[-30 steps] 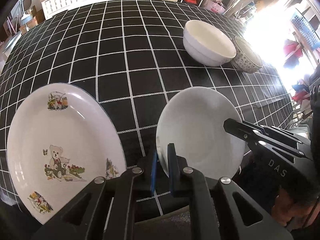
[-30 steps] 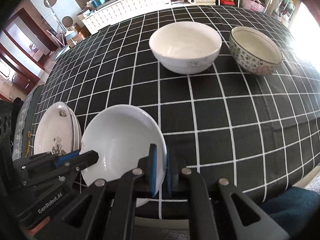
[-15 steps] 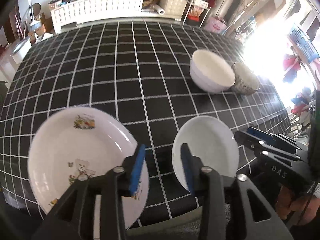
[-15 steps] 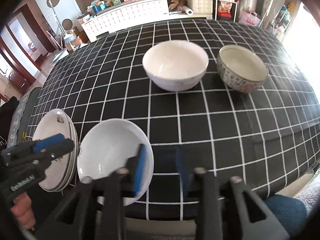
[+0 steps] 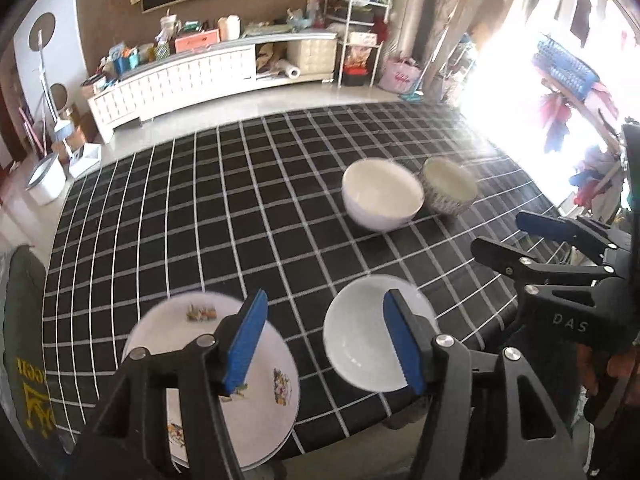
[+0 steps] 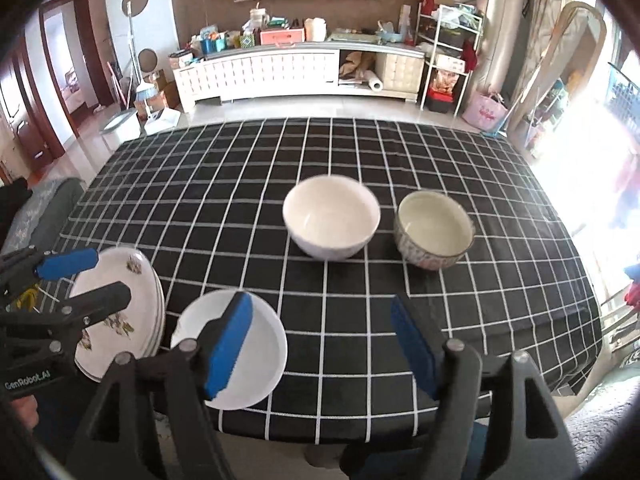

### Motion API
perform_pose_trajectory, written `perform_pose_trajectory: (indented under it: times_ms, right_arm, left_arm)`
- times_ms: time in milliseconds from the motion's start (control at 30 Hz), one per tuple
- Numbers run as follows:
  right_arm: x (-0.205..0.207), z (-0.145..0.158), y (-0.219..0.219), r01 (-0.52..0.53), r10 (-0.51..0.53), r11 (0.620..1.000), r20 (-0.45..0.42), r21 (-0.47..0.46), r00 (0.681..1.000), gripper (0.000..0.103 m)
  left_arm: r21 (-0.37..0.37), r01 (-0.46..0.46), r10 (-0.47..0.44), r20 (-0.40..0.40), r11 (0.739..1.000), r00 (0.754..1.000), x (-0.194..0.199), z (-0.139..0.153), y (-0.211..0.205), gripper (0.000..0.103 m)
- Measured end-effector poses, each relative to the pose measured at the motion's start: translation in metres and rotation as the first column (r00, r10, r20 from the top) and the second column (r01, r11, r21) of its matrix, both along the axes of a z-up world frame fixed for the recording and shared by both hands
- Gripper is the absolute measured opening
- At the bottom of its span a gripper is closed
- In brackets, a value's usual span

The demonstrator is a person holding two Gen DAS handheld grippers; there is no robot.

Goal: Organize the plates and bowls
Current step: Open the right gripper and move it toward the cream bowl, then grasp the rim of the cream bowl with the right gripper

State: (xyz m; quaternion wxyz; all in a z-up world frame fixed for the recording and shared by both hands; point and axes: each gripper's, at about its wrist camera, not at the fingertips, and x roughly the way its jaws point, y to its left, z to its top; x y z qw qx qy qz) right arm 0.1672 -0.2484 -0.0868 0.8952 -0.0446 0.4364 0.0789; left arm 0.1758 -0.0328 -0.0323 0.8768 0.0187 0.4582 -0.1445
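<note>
A plain white plate (image 5: 356, 340) (image 6: 264, 344) lies on the black checked tablecloth (image 6: 240, 184), just right of a stack of decorated plates (image 5: 272, 412) (image 6: 132, 292). My left gripper (image 5: 324, 344) (image 6: 112, 274) hangs above the gap between the two. Its jaws are opening with nothing between them. My right gripper (image 6: 320, 344) (image 5: 498, 231) hovers above the plain plate's right edge, its jaws also opening and empty. Farther back stand a white bowl (image 5: 382, 200) (image 6: 331, 216) and a patterned bowl (image 5: 450, 192) (image 6: 434, 228), side by side.
Both plates lie close to the table's near edge. A dark seat with yellow lettering (image 5: 24, 340) stands at the table's left side. A hand (image 5: 612, 368) holds the right gripper. A long white cabinet (image 6: 280, 72) stands across the room.
Both grippers were shut on the plain plate's rim, left and right. They have let go, opened wide and risen, and the plate now lies flat beside the decorated stack.
</note>
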Motion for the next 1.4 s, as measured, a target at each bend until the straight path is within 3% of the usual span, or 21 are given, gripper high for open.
perform_pose_trajectory:
  times_ms: [233,433,667,833,1033,1233,1400]
  right_arm:
    - [0.017,0.019,-0.009,-0.005,0.006,1.000,-0.043,0.027,0.999,0.076]
    - [0.028,0.035,-0.005,-0.053,0.054,0.996,0.014,-0.066,0.998,0.076]
    - [0.061,0.040,-0.023,-0.017,0.017,1.000,-0.066,0.009,0.998,0.076]
    - [0.084,0.038,-0.035,-0.001,0.009,0.998,-0.141,0.057,0.990,0.076]
    - [0.108,0.032,-0.034,-0.034,0.043,0.998,-0.188,0.052,0.981,0.076]
    - [0.139,0.004,-0.042,0.015,0.031,0.990,-0.331,0.137,0.943,0.076]
    - [0.158,-0.019,-0.050,0.051,0.012,0.987,-0.377,0.155,0.926,0.076]
  left_arm:
    - [0.003,-0.025,0.025,0.037,1.000,0.999,0.023,0.031,-0.006,0.058]
    - [0.024,-0.014,0.013,0.010,1.000,1.000,0.044,0.043,-0.020,0.061]
    - [0.007,-0.007,0.007,-0.032,1.000,0.999,0.069,0.046,-0.036,0.061]
    - [-0.002,-0.001,0.001,-0.087,1.000,0.996,0.087,0.037,-0.048,0.061]
    - [0.048,-0.008,0.014,-0.119,0.999,0.993,0.113,0.024,-0.061,0.061]
    - [0.044,-0.017,0.025,-0.190,0.999,0.981,0.147,0.001,-0.063,0.061]
    - [0.022,-0.033,0.037,-0.254,0.999,0.967,0.170,-0.023,-0.061,0.061]
